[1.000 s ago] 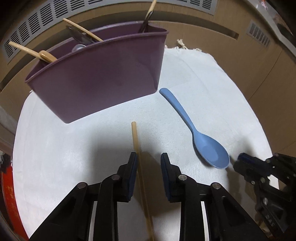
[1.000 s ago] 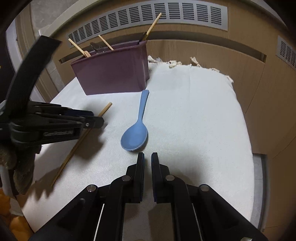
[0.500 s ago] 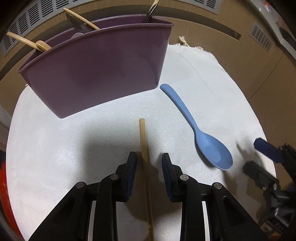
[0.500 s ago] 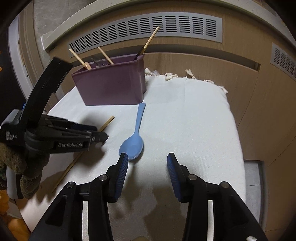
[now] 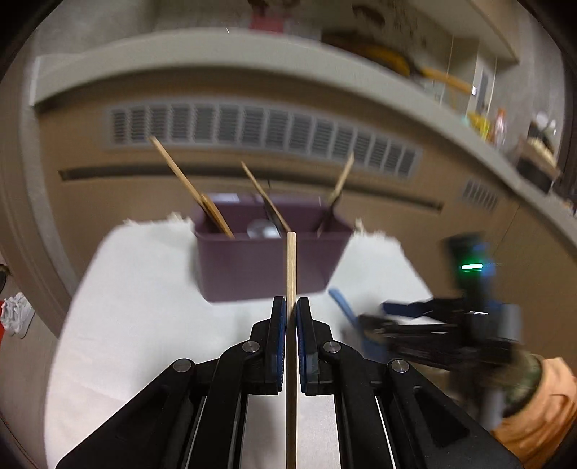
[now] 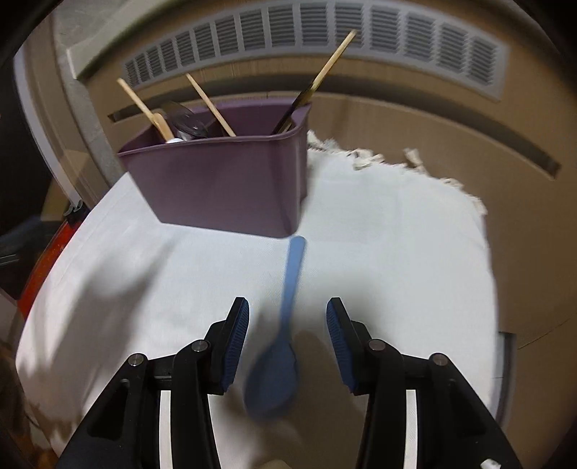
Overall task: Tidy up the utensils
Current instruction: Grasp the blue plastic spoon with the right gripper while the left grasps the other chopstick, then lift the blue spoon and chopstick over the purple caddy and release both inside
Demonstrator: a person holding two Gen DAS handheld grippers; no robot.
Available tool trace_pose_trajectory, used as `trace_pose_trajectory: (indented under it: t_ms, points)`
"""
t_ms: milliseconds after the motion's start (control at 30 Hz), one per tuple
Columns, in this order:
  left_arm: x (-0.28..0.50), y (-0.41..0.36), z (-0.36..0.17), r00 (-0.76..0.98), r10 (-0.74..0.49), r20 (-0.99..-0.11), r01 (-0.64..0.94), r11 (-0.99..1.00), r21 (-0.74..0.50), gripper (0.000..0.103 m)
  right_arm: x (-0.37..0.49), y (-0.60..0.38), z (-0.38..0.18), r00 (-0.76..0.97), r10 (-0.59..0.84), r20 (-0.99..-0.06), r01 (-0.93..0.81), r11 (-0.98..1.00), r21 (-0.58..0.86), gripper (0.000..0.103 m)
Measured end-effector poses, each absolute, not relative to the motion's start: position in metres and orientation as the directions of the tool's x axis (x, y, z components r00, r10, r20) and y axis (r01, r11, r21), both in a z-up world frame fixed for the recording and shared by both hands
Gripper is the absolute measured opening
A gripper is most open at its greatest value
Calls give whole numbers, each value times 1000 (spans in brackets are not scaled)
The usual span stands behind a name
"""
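My left gripper (image 5: 291, 311) is shut on a wooden chopstick (image 5: 290, 267) and holds it lifted, its tip pointing at the purple utensil bin (image 5: 267, 265). The bin (image 6: 230, 180) stands on the white cloth and holds several wooden sticks and a dark ladle. A blue spoon (image 6: 279, 346) lies on the cloth, bowl towards me, between the fingers of my open right gripper (image 6: 286, 319). In the left wrist view the right gripper (image 5: 407, 324) is low over the spoon's handle (image 5: 340, 301).
The white cloth (image 6: 378, 234) covers a round table with a fringed far edge. A wooden wall with grey vent grilles (image 6: 324, 32) curves behind the bin. A red object (image 6: 43, 267) lies at the table's left edge.
My left gripper closed on the chopstick and lifted it off the cloth, tilting up towards the bin. My right gripper opened and moved forward so its fingers straddle the blue spoon.
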State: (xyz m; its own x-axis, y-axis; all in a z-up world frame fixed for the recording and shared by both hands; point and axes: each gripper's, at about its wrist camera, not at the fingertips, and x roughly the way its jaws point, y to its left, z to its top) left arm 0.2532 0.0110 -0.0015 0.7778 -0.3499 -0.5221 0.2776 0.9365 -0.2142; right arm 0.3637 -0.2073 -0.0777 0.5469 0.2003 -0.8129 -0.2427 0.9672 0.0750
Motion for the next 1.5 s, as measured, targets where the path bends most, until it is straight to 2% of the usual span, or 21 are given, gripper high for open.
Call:
trace_pose_trajectory:
  t_ms: [267,300,333,467,667,833,1133,1333,1400,1500]
  points:
    - [241,48,6,783,-432,-447,306,894,-328,6,405,-186,-101,500,97,-861,-170,985,12,32]
    - [241,51,5,784,-440,-439,303,887,-347,6,406,-183,-100,495,88,-864,-178,984,-1,24]
    - [239,51,5,784,-442,-435,302,885,-356,6,405,-181,-99,493,86,-866,-187,982,-9,11]
    - [238,57,2,788,-442,-428,292,881,-372,6,388,-178,-90,513,97,-853,-210,978,-15,12]
    - [230,53,0,791,-437,-429,292,885,-363,6,331,-197,-53,573,201,-794,-230,970,80,12]
    - [213,40,9,791,-458,-406,328,877,-350,6,273,-210,-20,643,268,-718,-264,957,120,12]
    - [193,20,50,834,-430,-347,347,896,-276,6,227,-220,41,764,333,-554,-326,939,115,12]
    - [209,5,114,901,-373,-220,349,927,-141,6,233,-210,112,869,311,-384,-328,944,24,12]
    - [220,1,137,918,-359,-170,344,932,-111,6,241,-207,142,904,305,-301,-320,947,-1,12]
    - [238,0,165,937,-336,-92,329,940,-86,6,257,-203,171,925,300,-235,-312,950,-14,12]
